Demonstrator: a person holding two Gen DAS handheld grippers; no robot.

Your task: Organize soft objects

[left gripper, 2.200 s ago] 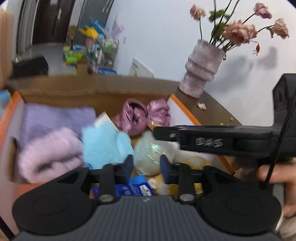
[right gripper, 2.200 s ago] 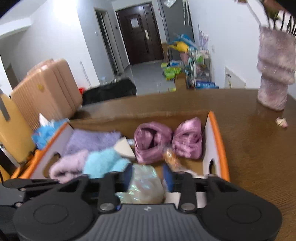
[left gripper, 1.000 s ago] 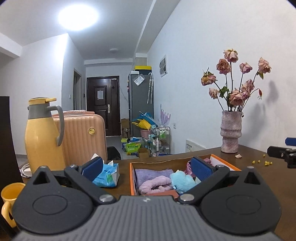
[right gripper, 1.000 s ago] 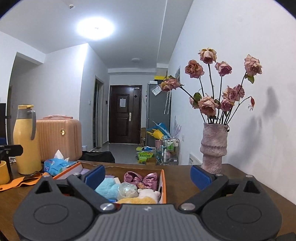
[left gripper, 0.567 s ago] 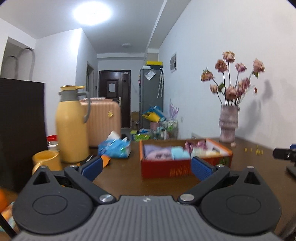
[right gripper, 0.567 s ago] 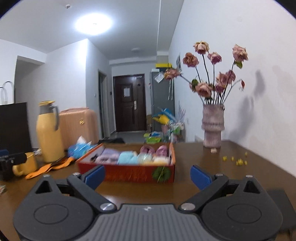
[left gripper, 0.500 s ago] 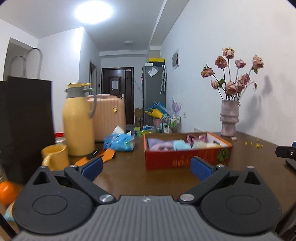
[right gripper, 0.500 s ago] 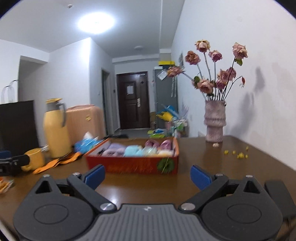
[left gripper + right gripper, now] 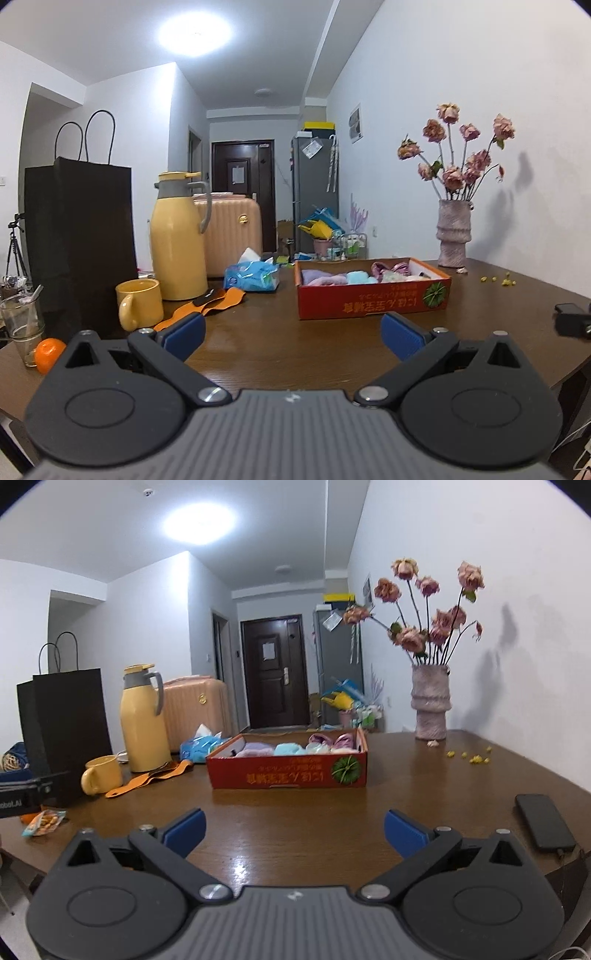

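Your right gripper (image 9: 293, 829) and left gripper (image 9: 291, 338) both gape wide and empty, the red box (image 9: 288, 771) of soft things lying well ahead, its long side facing you.

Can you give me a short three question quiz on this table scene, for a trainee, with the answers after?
1. True or false: the left gripper is shut on a soft object.
2. Which stands nearest the yellow mug: A the vase, B the yellow thermos, C the phone?
3. Fill in: the soft objects lie in the red ___.

Key
1. False; its jaws stand wide apart and empty, as do those of the right gripper.
2. B
3. box
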